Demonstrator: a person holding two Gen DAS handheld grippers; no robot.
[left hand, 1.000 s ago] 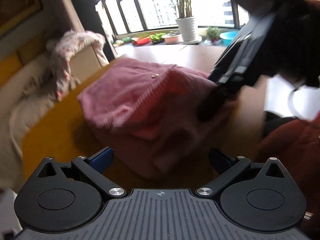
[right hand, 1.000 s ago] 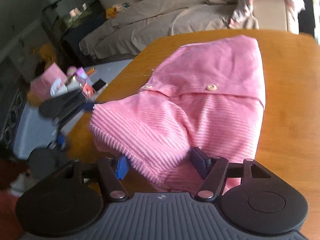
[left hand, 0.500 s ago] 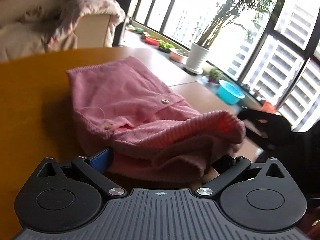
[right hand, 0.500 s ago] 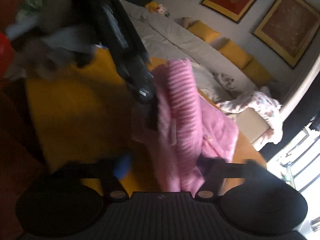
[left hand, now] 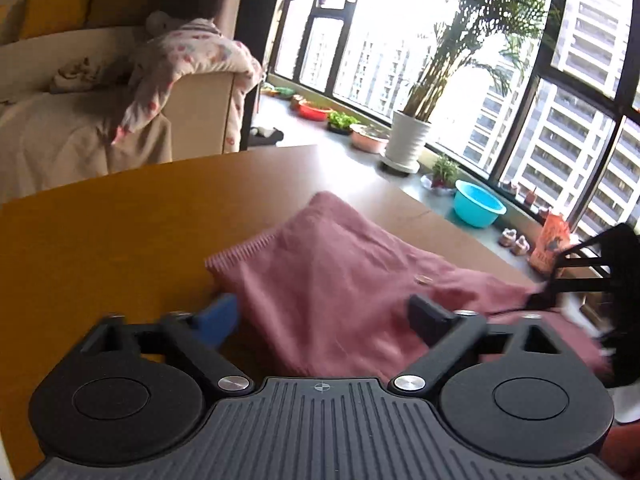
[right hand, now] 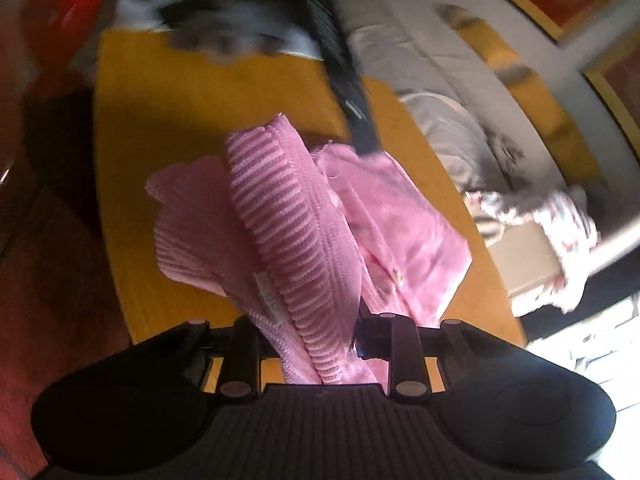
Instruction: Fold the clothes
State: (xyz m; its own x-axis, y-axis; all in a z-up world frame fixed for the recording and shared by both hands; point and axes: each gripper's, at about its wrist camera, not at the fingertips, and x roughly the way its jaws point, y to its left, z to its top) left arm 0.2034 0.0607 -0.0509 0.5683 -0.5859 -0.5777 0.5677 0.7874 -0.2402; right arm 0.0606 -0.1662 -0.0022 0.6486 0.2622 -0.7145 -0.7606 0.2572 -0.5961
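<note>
Now the pink knit cardigan [left hand: 332, 292] lies flatter on the wooden table [left hand: 120, 240] than half a second ago, its raised fold gone from in front of the left gripper [left hand: 324, 316]. That gripper's fingers stand wide apart, the cloth between them, gripping nothing. The right gripper [right hand: 308, 332] has closed in since then, its fingers pinched on a ribbed band of the cardigan [right hand: 280, 232] that rises straight ahead of it. The left gripper's arm [right hand: 348, 80] reaches in beyond.
</note>
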